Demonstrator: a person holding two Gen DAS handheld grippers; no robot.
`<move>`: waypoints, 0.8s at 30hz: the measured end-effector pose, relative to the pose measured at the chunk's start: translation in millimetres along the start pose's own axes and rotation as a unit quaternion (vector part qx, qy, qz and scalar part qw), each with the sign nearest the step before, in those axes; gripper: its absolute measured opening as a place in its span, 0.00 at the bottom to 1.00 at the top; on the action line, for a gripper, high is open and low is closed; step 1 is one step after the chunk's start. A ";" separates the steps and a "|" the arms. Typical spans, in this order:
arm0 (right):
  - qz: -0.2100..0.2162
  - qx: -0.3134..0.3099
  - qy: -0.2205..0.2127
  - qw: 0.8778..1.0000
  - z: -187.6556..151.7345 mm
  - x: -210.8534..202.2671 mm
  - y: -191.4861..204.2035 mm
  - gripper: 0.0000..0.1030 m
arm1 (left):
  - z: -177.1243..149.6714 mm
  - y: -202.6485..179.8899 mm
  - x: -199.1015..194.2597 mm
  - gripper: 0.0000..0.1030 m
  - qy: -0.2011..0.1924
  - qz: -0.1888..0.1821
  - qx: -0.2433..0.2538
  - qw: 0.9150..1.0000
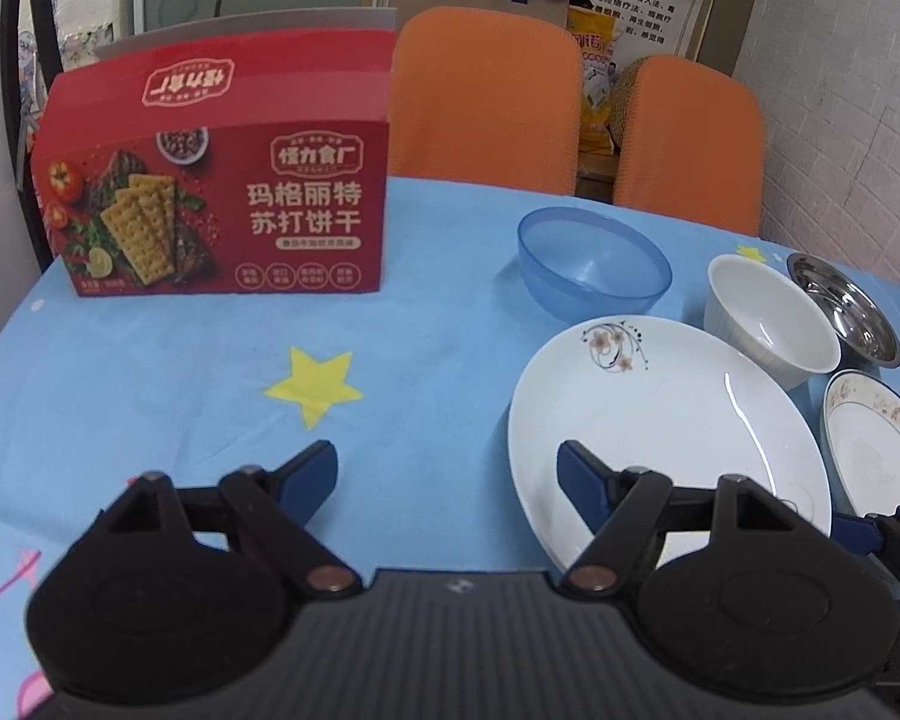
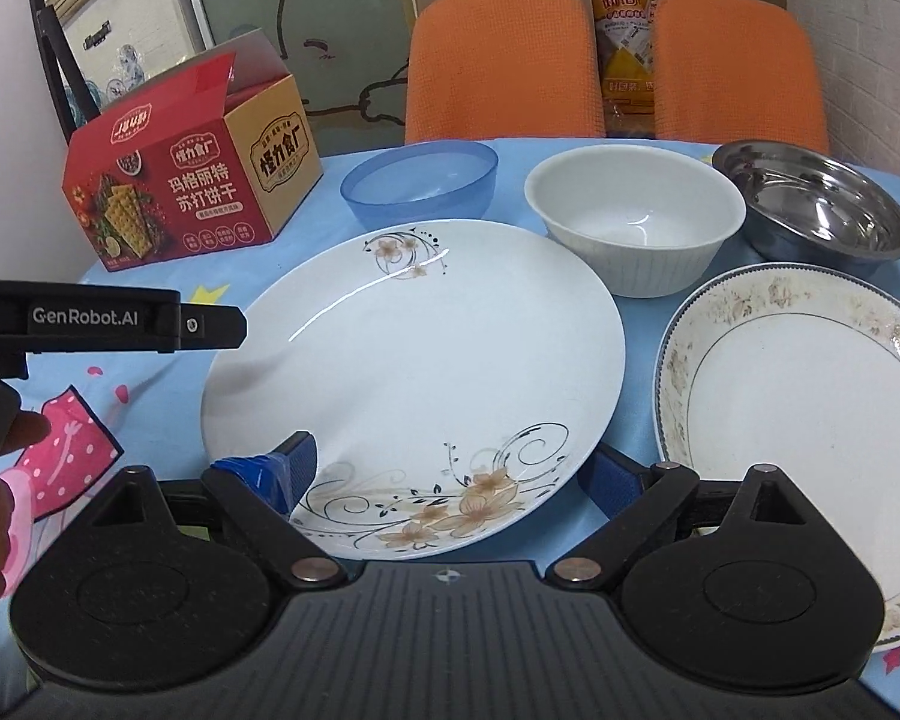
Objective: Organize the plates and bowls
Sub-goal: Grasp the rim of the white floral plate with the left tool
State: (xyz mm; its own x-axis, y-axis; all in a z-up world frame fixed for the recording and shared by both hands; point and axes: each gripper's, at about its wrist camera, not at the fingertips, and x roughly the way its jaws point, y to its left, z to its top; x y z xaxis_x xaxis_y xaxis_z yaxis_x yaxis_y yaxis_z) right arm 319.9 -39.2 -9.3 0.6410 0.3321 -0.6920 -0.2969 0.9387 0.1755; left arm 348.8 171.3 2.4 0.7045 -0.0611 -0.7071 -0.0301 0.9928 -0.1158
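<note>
Where the blue star-printed tablecloth covers the round table, five dishes sit grouped toward its right half: a large glossy white plate with tan flowers and dark scrollwork at its near and far rims, a smaller white plate with a faded floral band and thin blue edge line just to its right, and behind them a row of three bowls. Left of the row, a translucent blue plastic bowl, smooth-walled; middle, a white ceramic bowl with fine vertical ribbing outside, its base close against the large plate's far rim; right, a shallow stainless steel bowl, mirror-bright inside. Right gripper low at the large plate's near edge, jaws spread wide, blue-padded fingertips flanking the rim on either side, nothing pinched. Left gripper jaws also released and wide; its right pad over the large plate's left rim, its left pad over bare cloth; contact with the plate cannot be judged. A red cardboard cracker box, matte, lid flap raised, stands at the far left. Two orange fabric chair backs beyond the table
</note>
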 end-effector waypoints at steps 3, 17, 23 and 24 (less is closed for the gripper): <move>0.021 -0.003 0.004 1.000 -1.0 -0.8 5.5 0.79 | -1.1 4.6 2.6 0.72 0.006 0.001 -0.006 1.000; -0.008 -0.014 0.003 1.000 18.0 22.1 -2.2 0.78 | 10.5 -8.6 25.1 0.72 0.017 -0.011 0.001 1.000; -0.016 -0.034 -0.005 0.999 23.2 33.5 0.9 0.79 | 15.0 -19.8 46.4 0.72 0.033 -0.012 0.026 0.999; -0.017 -0.037 -0.006 0.999 23.9 34.7 0.7 0.79 | 15.0 -20.9 49.7 0.73 0.035 -0.010 0.028 0.999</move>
State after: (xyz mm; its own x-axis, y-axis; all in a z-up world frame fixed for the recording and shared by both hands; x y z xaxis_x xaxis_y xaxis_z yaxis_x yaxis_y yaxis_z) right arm 358.9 -24.8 -16.4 0.6597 0.3015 -0.6884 -0.3255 0.9402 0.0999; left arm 395.0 149.0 -19.8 0.6527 -0.0866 -0.7527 0.0244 0.9953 -0.0934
